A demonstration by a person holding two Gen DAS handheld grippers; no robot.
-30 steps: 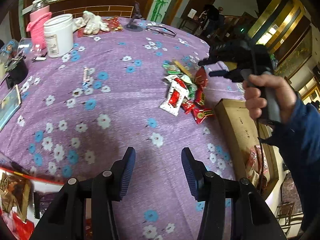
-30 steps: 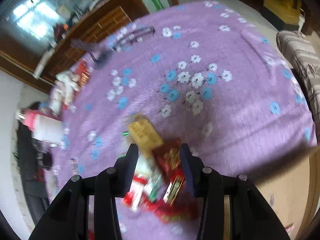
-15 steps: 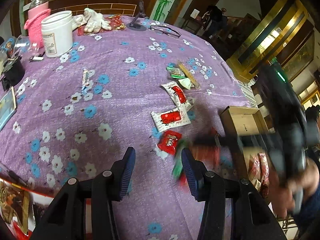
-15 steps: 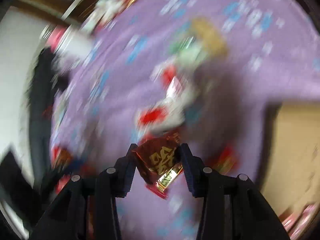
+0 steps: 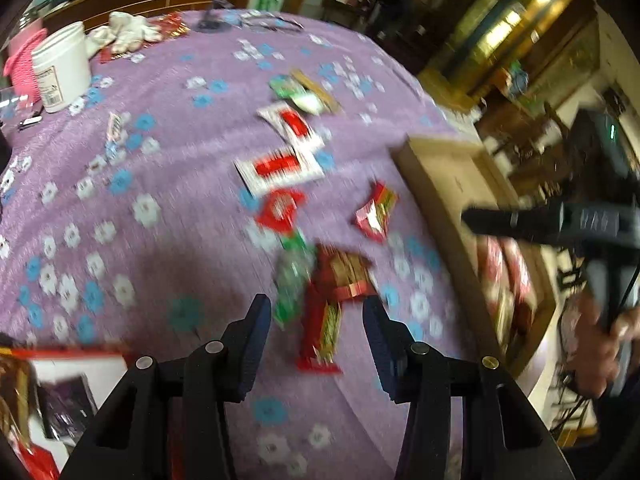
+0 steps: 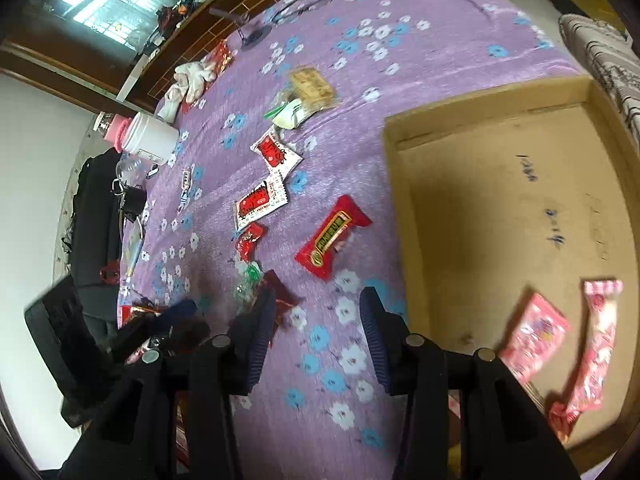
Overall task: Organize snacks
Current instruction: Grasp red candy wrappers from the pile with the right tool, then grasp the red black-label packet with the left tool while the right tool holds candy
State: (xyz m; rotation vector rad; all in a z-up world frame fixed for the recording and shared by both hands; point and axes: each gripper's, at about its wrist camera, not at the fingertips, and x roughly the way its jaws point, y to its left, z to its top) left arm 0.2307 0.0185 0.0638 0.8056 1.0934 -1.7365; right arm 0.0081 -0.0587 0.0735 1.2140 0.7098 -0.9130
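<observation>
Purple flowered desk (image 6: pixel 440 20) carries scattered snack packets (image 6: pixel 332 238), a cardboard tray (image 6: pixel 472 104), a white jar (image 6: pixel 150 140) and gloves (image 6: pixel 192 78).

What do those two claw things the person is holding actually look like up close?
Each is matte black plastic. The left gripper and right gripper both have two flat fingers faced with dark blue ribbed pads and round silver bolts at the joints. From the side, the right one is a chunky black body with a small green light and a thin cable. The bare hand shows a blue sleeve.
</observation>
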